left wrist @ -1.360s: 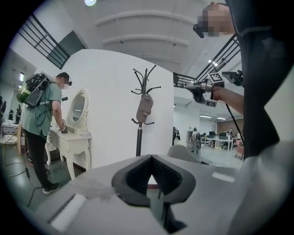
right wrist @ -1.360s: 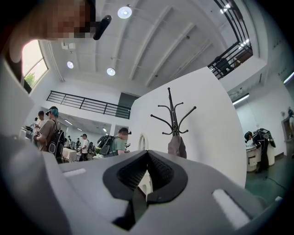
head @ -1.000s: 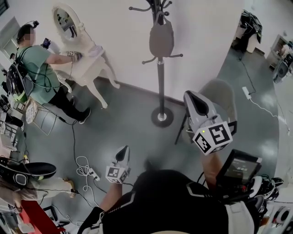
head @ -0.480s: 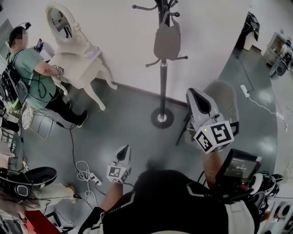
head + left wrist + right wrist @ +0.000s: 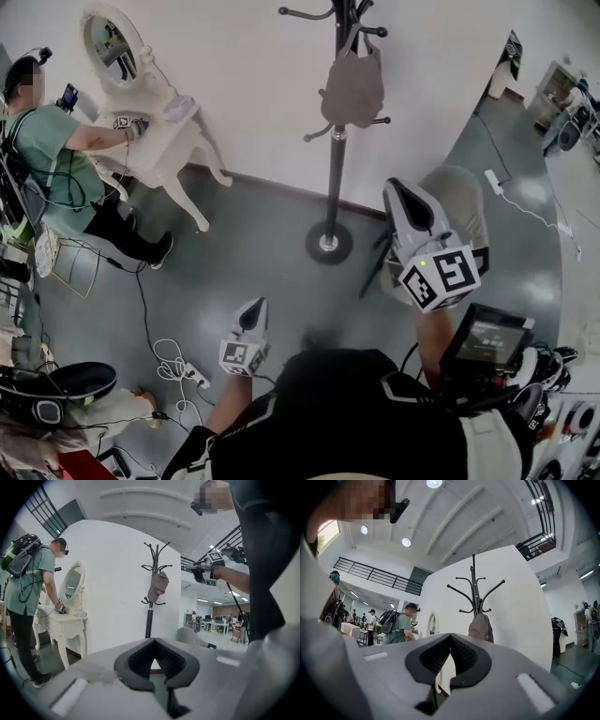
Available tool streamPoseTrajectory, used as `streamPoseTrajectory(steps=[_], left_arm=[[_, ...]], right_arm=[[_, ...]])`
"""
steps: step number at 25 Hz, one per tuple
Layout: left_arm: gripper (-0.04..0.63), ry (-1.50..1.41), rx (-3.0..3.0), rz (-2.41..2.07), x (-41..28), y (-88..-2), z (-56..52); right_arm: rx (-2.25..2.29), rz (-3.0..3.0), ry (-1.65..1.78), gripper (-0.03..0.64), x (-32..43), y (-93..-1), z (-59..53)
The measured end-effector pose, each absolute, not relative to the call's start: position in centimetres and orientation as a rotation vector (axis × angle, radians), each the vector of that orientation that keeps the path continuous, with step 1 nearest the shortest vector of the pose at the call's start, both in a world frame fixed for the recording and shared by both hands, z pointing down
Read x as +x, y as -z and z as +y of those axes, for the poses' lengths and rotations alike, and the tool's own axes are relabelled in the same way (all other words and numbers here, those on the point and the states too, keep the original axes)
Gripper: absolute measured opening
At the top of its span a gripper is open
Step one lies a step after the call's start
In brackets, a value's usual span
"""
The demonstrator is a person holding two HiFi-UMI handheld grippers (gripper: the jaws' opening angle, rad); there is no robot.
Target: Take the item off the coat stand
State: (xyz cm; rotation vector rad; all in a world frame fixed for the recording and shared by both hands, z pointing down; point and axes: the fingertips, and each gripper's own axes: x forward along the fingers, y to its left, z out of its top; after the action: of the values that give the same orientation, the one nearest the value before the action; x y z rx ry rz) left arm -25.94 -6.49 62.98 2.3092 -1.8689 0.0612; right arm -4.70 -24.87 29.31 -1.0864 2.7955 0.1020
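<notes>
The left tool (image 5: 251, 311) is hanging low, jaws together and empty. Over the last second the head view has been swinging, so the coat stand (image 5: 333, 159) is now sitting further right. I judge no reach is starting yet. The grey item (image 5: 352, 89) is hanging from an upper hook, long axis upright, loop topmost. The raised right tool (image 5: 401, 199) is staying closed and empty, well apart from it.

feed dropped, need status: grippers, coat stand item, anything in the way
Left gripper shut, empty. Right gripper shut, empty, raised. Grey item hangs on stand, not reached. Chair by right gripper.
</notes>
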Motion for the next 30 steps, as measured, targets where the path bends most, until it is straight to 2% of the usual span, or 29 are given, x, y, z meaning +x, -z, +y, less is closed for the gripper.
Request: streamPoseTrajectory(steps=[23, 26, 30], left_arm=[[0.015, -0.143, 2.247, -1.775, -27.2, -66.0, -11.2], [0.015, -0.156, 2.246, -1.799, -27.7, -66.3, -12.4], [0.015, -0.160, 2.226, -1.808, -27.6, -65.9, -14.3]], right_arm=[[-1.102, 2.761, -0.160, 0.014, -6.3, -27.7, -30.9], [-1.097, 2.776, -0.160, 0.127, -6.6, -27.6, -32.5], [-1.107, 2.767, -0.157, 0.180, -6.5, -27.5, -34.8]])
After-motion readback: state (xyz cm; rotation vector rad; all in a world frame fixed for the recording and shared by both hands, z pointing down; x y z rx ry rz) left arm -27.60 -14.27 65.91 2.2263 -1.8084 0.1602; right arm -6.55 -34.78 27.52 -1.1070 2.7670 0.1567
